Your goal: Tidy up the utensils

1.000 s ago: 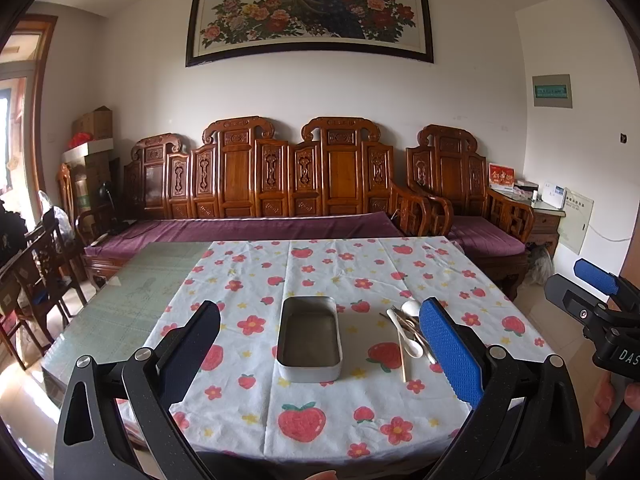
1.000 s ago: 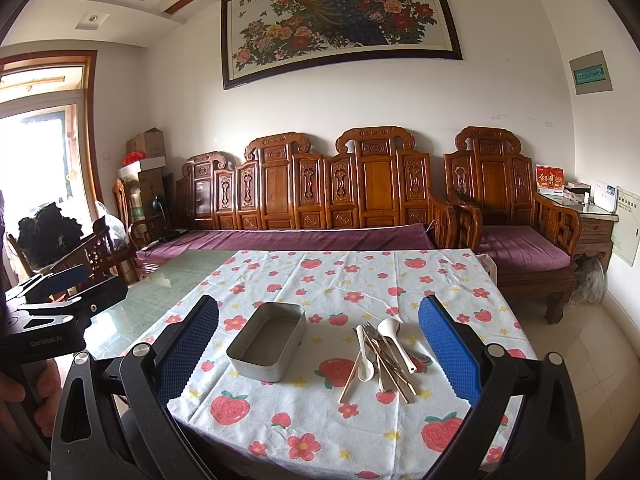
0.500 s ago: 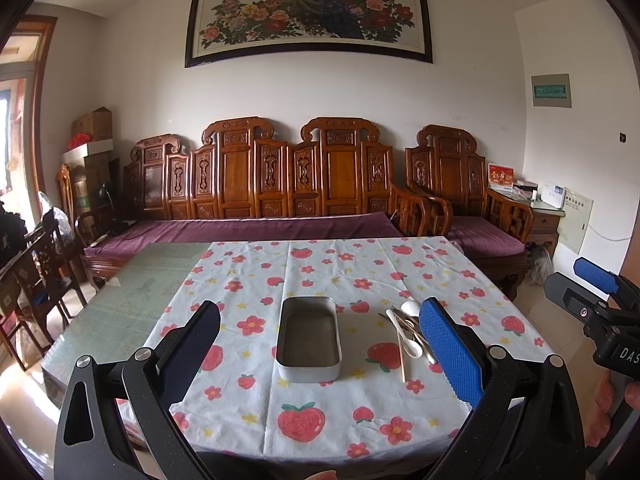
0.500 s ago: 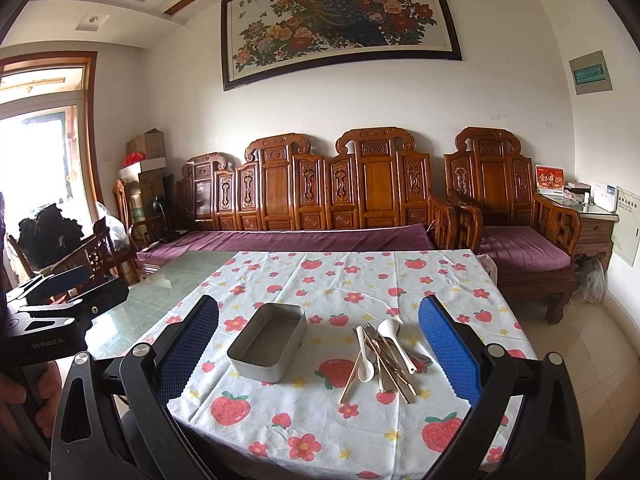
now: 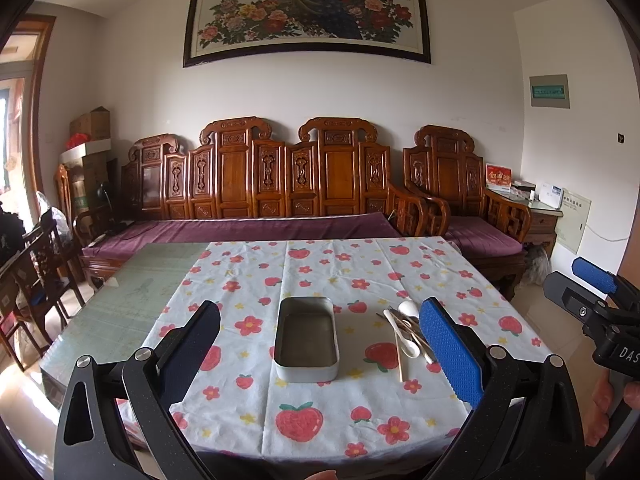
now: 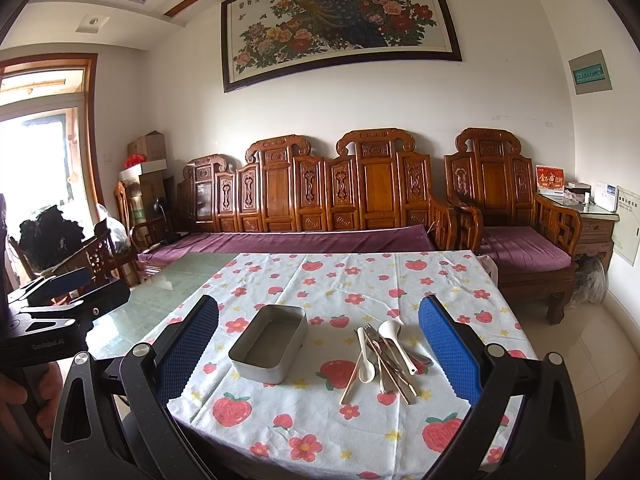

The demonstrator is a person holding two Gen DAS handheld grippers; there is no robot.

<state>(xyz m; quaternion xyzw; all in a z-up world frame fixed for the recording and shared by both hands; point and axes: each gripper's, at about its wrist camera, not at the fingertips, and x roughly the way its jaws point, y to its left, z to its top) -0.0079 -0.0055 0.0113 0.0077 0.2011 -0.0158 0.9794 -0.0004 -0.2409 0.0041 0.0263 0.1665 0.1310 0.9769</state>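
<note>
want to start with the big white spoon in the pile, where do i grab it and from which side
Grip the big white spoon at its neck just below the bowl, coming down from above with the right gripper, pads either side of the handle. The bowl end lies at the far edge of the utensil pile; the lower handle crosses other pieces.

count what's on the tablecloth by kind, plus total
Metal tin: 1, empty
White spoons: 2
Fork: 1
Chopsticks and other thin sticks: overlapping in the pile, exact number unclear
Total: 4 countable items, plus the sticks
</note>
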